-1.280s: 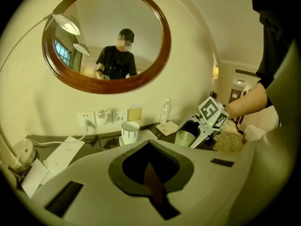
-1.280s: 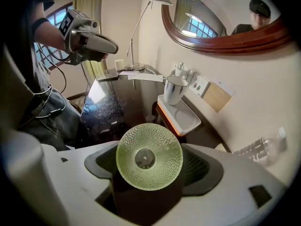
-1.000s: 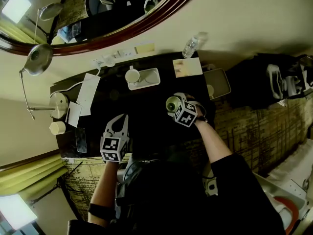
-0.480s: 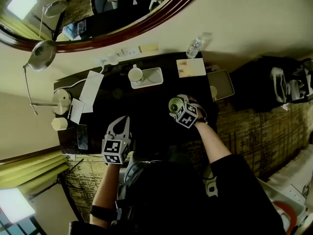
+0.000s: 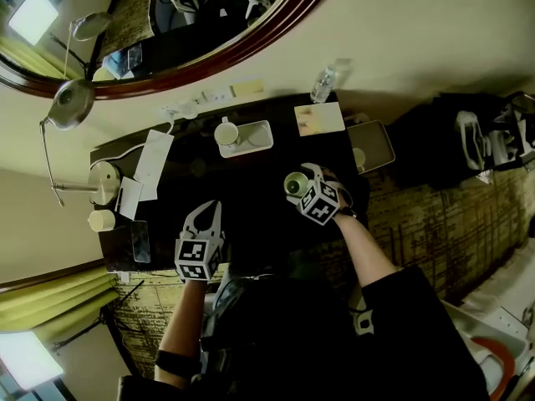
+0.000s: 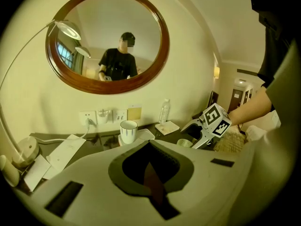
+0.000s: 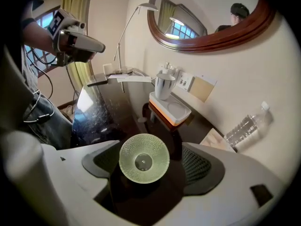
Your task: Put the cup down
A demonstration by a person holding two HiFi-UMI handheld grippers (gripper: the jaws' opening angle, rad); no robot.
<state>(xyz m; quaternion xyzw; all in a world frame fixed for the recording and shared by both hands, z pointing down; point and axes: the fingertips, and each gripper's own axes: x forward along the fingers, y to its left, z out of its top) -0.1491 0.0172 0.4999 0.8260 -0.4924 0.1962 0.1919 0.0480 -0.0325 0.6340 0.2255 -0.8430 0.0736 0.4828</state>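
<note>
While cup (image 7: 143,158) sits free between just-opening jaws of right claw (image 7: 151,165) | left claw (image 6: 150,147) clenched.

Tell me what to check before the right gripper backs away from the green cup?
1. Cup upright on the table: ok, it looks set down.
2. Right gripper let go: its jaws have just been opening and a gap shows at one pad; the other pad sits close, so cannot tell.
3. Cup looks empty, nothing to spill: ok.
4. Mug and tray stand apart from the cup: ok.
5. Left gripper shut, empty, off to the side: ok.
</note>
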